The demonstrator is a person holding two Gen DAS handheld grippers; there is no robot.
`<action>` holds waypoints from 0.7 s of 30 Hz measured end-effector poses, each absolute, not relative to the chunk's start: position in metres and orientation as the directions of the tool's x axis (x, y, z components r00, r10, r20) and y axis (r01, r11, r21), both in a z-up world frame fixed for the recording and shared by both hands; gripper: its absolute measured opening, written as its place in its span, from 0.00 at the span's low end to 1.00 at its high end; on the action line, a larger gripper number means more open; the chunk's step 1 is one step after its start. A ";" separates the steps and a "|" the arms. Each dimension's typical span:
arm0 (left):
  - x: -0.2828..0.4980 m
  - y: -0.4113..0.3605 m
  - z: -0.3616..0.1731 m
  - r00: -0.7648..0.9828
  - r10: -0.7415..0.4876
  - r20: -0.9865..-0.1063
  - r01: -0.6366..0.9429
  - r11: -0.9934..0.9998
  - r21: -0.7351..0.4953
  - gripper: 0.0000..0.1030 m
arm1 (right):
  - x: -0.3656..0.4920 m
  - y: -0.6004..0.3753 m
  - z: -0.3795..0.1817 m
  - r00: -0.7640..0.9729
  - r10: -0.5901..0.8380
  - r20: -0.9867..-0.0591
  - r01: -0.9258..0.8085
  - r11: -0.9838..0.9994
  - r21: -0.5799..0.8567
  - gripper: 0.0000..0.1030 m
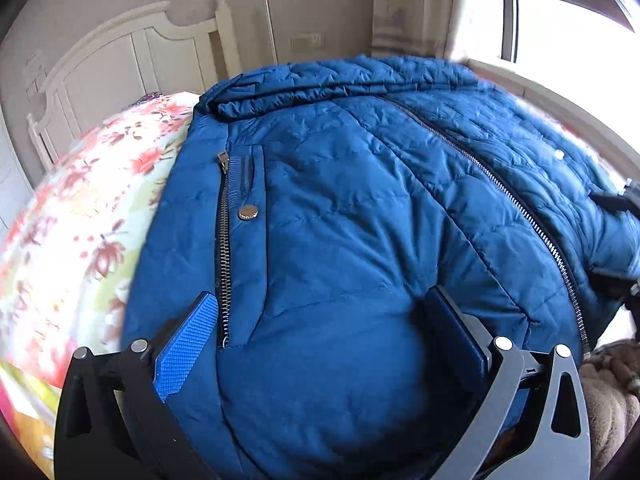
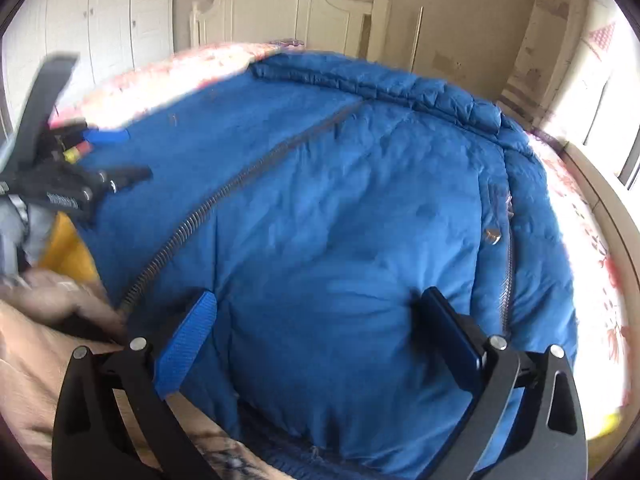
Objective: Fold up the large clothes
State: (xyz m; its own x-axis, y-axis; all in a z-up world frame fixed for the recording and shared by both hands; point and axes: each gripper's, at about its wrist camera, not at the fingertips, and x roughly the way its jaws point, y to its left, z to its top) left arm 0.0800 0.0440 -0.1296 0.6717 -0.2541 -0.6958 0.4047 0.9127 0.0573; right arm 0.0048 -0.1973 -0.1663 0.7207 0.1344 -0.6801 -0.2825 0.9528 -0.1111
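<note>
A large blue quilted jacket (image 1: pixel 360 208) lies front-up on the bed, with its main zipper (image 1: pixel 500 184) running diagonally and a pocket zipper (image 1: pixel 224 232) near the left side. My left gripper (image 1: pixel 322 300) is open, and its fingers straddle a puffed bulge of the jacket near its close edge. In the right wrist view the jacket (image 2: pixel 340 184) fills the middle. My right gripper (image 2: pixel 320 296) is also open, with jacket fabric swelling between its fingers. Each gripper shows in the other's view: the right gripper (image 1: pixel 612 240) at the far right, the left gripper (image 2: pixel 120 156) at the far left.
A floral bedspread (image 1: pixel 80 220) covers the bed under the jacket. A white headboard (image 2: pixel 280 4) stands at the far end and white wardrobe doors (image 2: pixel 100 12) at the left. A bright window (image 1: pixel 560 20) is on the right. Beige furry fabric (image 1: pixel 612 396) lies by the jacket's near edge.
</note>
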 end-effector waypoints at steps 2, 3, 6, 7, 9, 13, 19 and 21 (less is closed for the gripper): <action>0.081 0.047 -0.127 0.661 -0.252 -0.706 0.408 0.911 0.056 0.96 | 0.003 -0.202 -0.162 0.707 0.134 -0.694 -0.291 0.950 -0.113 0.97; 0.079 0.050 -0.124 0.672 -0.231 -0.704 0.394 0.916 0.076 0.96 | -0.001 -0.207 -0.157 0.712 0.112 -0.693 -0.279 0.951 -0.133 0.97; 0.068 0.071 -0.115 0.718 -0.192 -0.669 0.340 0.936 0.096 0.96 | -0.022 -0.236 -0.144 0.769 0.024 -0.638 -0.171 0.971 -0.169 0.97; 0.064 0.086 -0.112 0.731 -0.182 -0.658 0.305 0.949 0.077 0.96 | -0.030 -0.253 -0.142 0.776 -0.005 -0.631 -0.116 0.982 -0.150 0.97; 0.062 0.110 -0.112 0.732 -0.165 -0.661 0.250 0.968 0.035 0.96 | -0.044 -0.283 -0.142 0.781 -0.034 -0.624 -0.024 0.996 -0.083 0.97; 0.064 0.147 -0.123 0.710 -0.156 -0.687 0.175 0.984 -0.043 0.96 | -0.060 -0.325 -0.155 0.758 -0.038 -0.651 0.087 0.995 0.043 0.91; 0.059 0.137 -0.127 0.716 -0.111 -0.689 0.162 0.987 0.010 0.95 | -0.061 -0.302 -0.164 0.751 -0.038 -0.659 0.041 0.999 -0.011 0.74; 0.058 0.137 -0.126 0.712 -0.119 -0.693 0.166 0.986 0.002 0.95 | -0.059 -0.302 -0.165 0.750 -0.034 -0.660 0.035 0.999 -0.012 0.74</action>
